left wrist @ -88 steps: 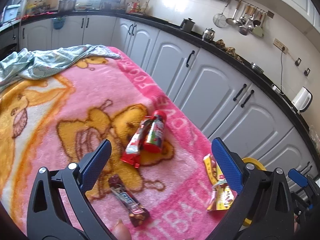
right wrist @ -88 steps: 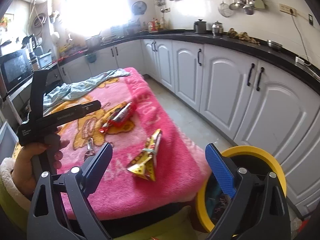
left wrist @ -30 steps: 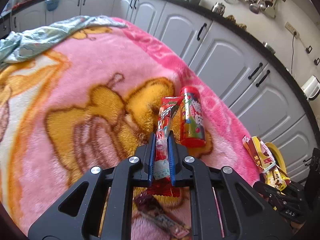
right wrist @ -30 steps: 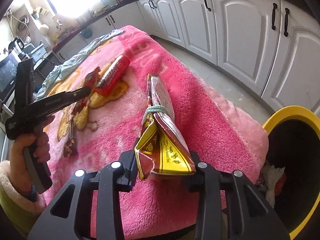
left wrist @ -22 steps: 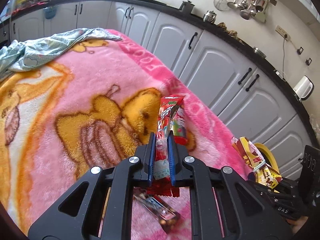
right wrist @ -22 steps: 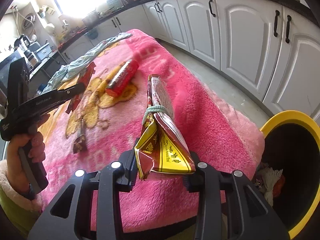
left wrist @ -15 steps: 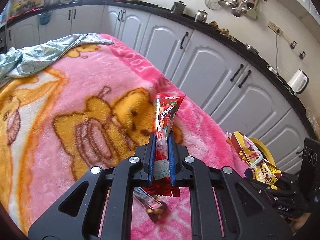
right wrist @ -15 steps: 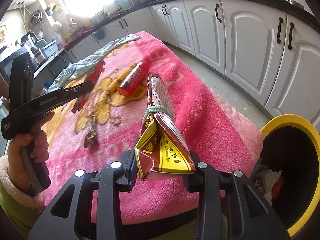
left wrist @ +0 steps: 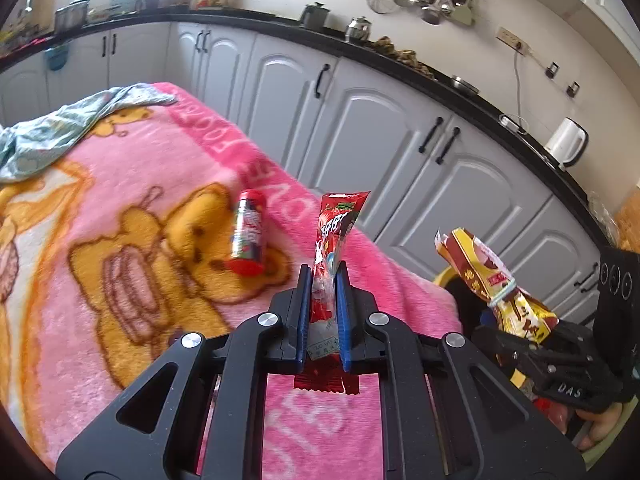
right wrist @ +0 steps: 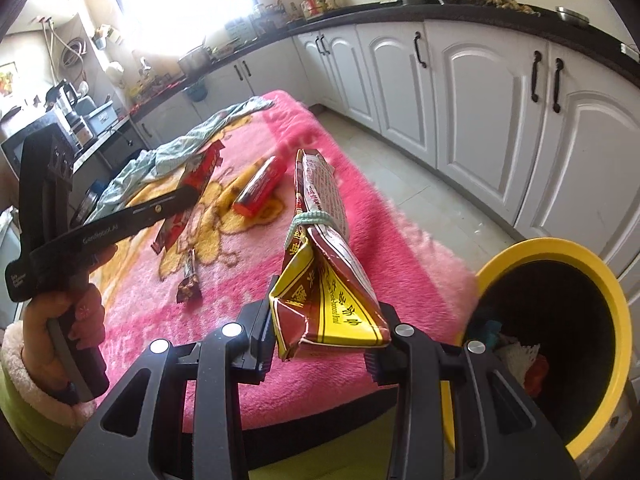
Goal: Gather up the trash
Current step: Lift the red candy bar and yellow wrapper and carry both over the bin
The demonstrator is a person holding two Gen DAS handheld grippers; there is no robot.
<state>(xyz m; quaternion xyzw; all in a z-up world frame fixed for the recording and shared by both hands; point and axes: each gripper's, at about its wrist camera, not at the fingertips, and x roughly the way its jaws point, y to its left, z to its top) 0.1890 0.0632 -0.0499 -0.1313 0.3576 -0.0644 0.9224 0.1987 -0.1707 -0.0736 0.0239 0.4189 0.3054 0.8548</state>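
My left gripper [left wrist: 323, 280] is shut on a long red candy wrapper [left wrist: 334, 240], lifted clear of the pink blanket [left wrist: 120, 184]. The same left gripper [right wrist: 192, 194] with its red wrapper [right wrist: 200, 176] shows at the left of the right wrist view. My right gripper [right wrist: 320, 316] is shut on a yellow and brown snack bag [right wrist: 324, 272] tied with a green band, held above the blanket's corner. That bag [left wrist: 492, 280] also shows in the left wrist view. A red can [left wrist: 247, 236] and a dark bar wrapper [right wrist: 189, 280] lie on the blanket. A yellow-rimmed bin [right wrist: 560, 264] stands at the right, with trash inside.
A crumpled pale green cloth [left wrist: 68, 128] lies at the blanket's far end. White cabinets [right wrist: 480, 92] under a black counter line the far side, with bare floor [right wrist: 432, 196] between them and the blanket. A person's hand [right wrist: 56, 320] in a fleecy cuff holds the left gripper.
Both grippers have risen with their loads. The red wrapper came up off the blanket away from the can. The snack bag rose too, and the bin now shows more fully beside it.
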